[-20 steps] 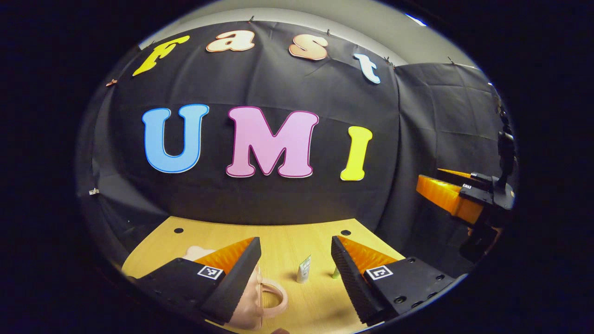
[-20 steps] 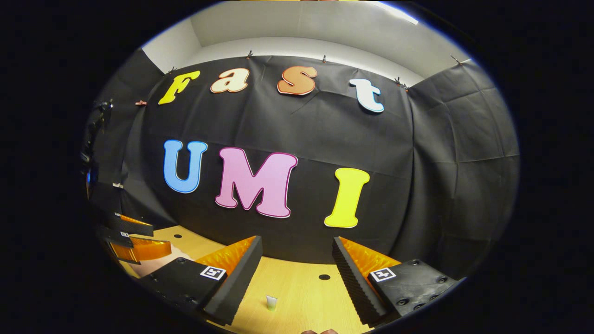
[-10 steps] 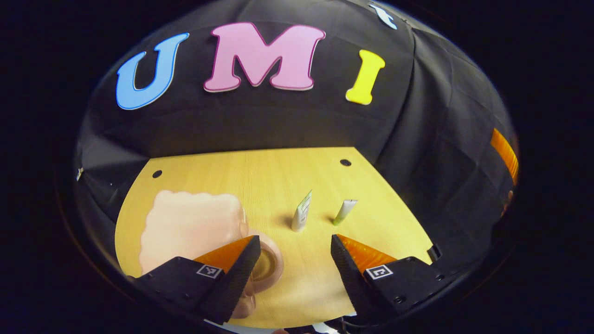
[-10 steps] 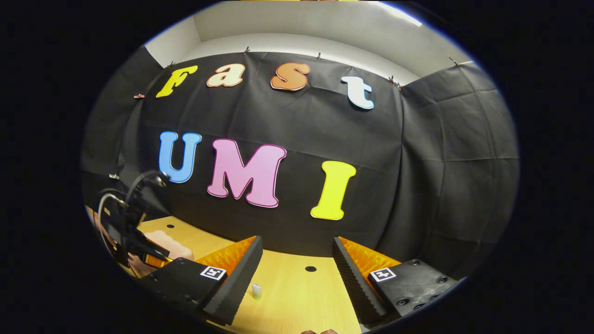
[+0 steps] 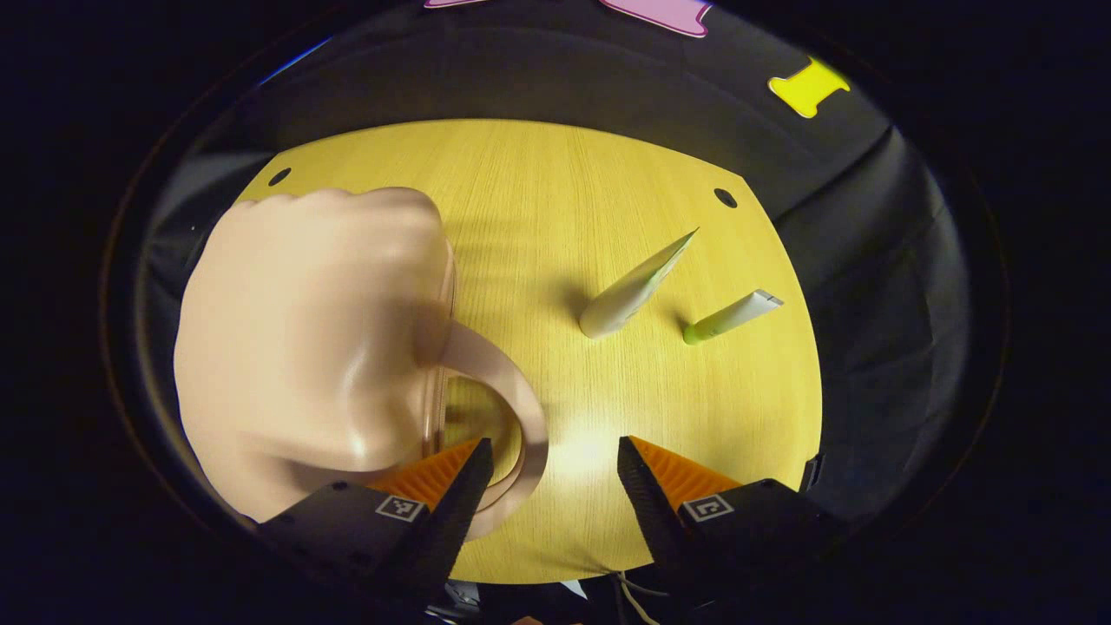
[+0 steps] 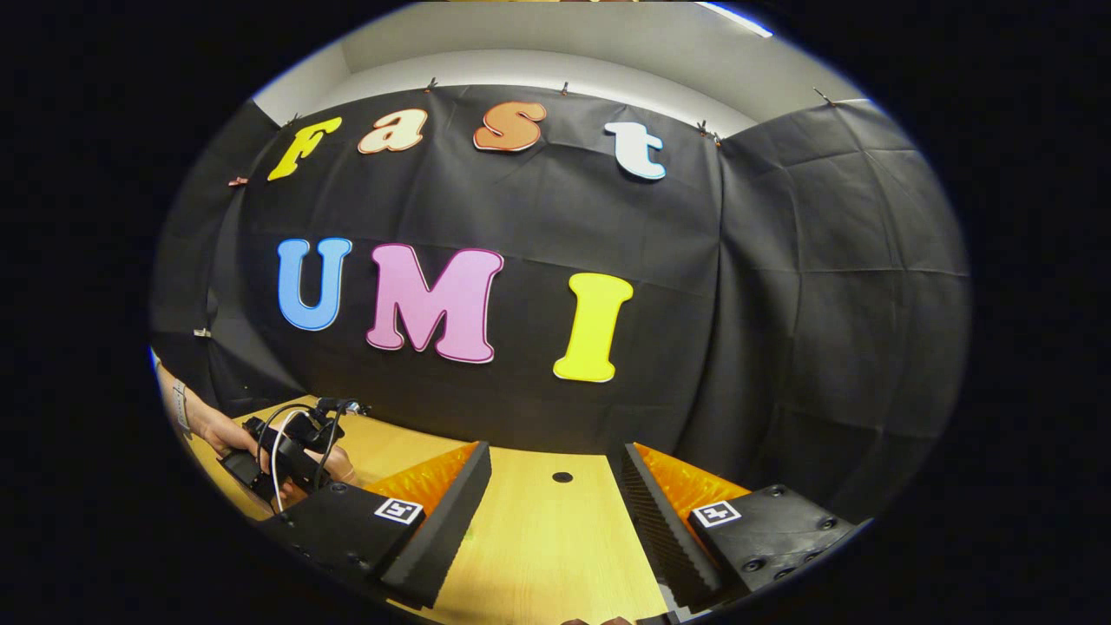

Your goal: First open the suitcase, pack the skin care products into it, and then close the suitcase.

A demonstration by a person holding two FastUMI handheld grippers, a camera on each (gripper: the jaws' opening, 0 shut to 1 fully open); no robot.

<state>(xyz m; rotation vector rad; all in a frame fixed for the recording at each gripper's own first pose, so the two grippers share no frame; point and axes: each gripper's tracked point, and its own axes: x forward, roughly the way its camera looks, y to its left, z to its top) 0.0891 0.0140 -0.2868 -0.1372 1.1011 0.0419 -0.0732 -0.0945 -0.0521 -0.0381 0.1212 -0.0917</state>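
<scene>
Your worktop (image 5: 538, 217) spreads across the middle of the left gripper view, and the pink suitcase (image 5: 312, 338) sits on it at the left of the frame, lid down and not yet opened. It looks like a small moulded shell: stiff, smooth and probably light, so it may skate on the wood if you push it sideways. Its looped handle (image 5: 512, 417) curves out at lower centre, and that loop, or the seam beside it, is likely your best hold. Right of centre stand two skin care tubes, the larger pale tube (image 5: 634, 286) and, just beside it to the right, the thinner green-capped tube (image 5: 729, 317). Both seem light, a little squashy and easy to topple, so pinch each across the body. Your left gripper (image 5: 554, 473) is spread wide at the bottom of the frame, holding nothing, one finger just over the handle loop. In the right gripper view your right gripper (image 6: 555, 503) is likewise spread and empty above bare worktop, with your hand (image 6: 217, 430) at lower left. Compared with half a second ago, your left gripper has tipped steeply down and closed in on the suitcase, which now looms far larger; the right has scarcely shifted
</scene>
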